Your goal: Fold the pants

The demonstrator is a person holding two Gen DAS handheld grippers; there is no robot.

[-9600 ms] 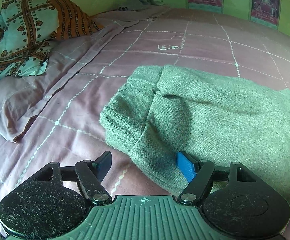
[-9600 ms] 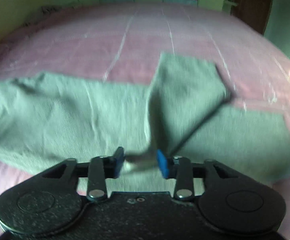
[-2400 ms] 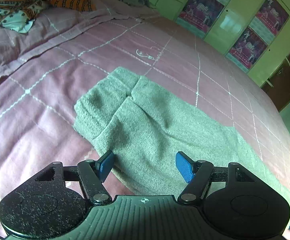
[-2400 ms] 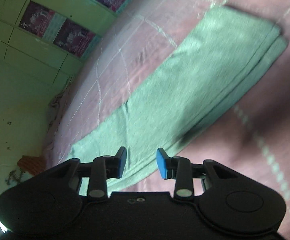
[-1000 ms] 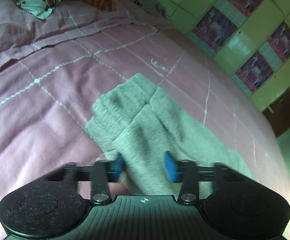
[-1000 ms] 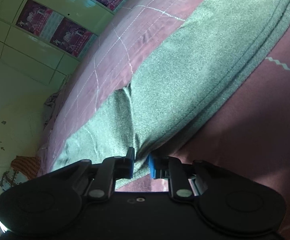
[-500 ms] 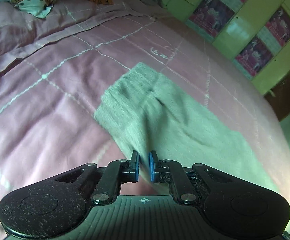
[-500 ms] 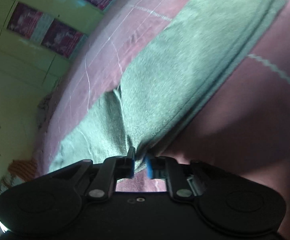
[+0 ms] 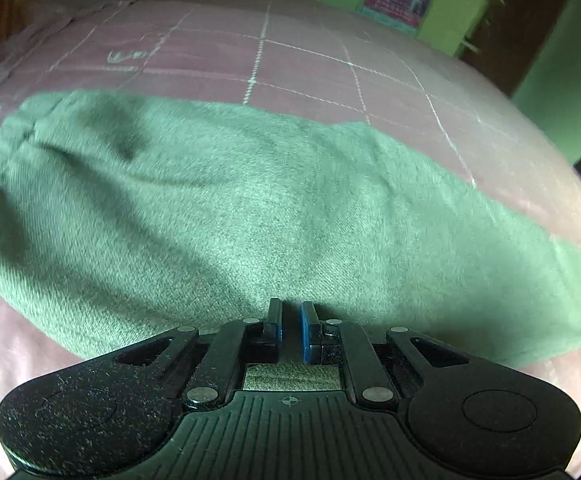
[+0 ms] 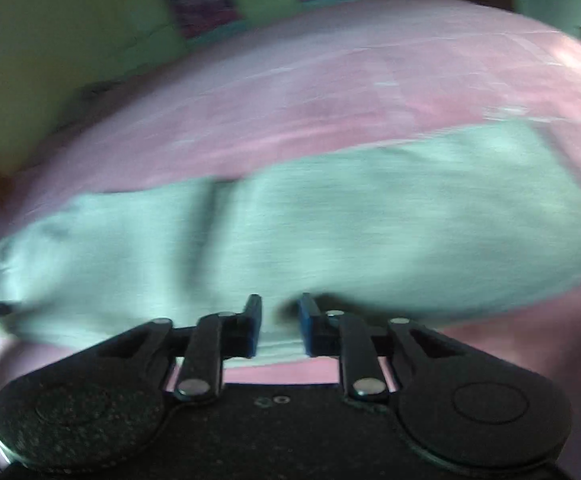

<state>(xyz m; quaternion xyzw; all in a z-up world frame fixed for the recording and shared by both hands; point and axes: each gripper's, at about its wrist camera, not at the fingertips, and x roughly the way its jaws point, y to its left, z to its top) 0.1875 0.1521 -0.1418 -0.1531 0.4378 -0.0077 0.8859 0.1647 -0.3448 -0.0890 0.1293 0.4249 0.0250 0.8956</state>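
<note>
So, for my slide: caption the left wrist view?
Left gripper shut on green pants lying across a pink bedsheet.

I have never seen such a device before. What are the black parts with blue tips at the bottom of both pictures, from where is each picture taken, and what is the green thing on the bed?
The black parts are hand-held grippers; a person carries one in each hand. Each has a camera looking forward along its two blue-tipped fingers, so each picture is one gripper's own view.

The left gripper is closed on the near edge of the green pants, with cloth pinched between its fingers. The right gripper also has the pants between its fingers, but this picture is blurred and a gap shows, so its hold is uncertain.

The pants lie lengthwise across a pink bedsheet with white grid lines.
</note>
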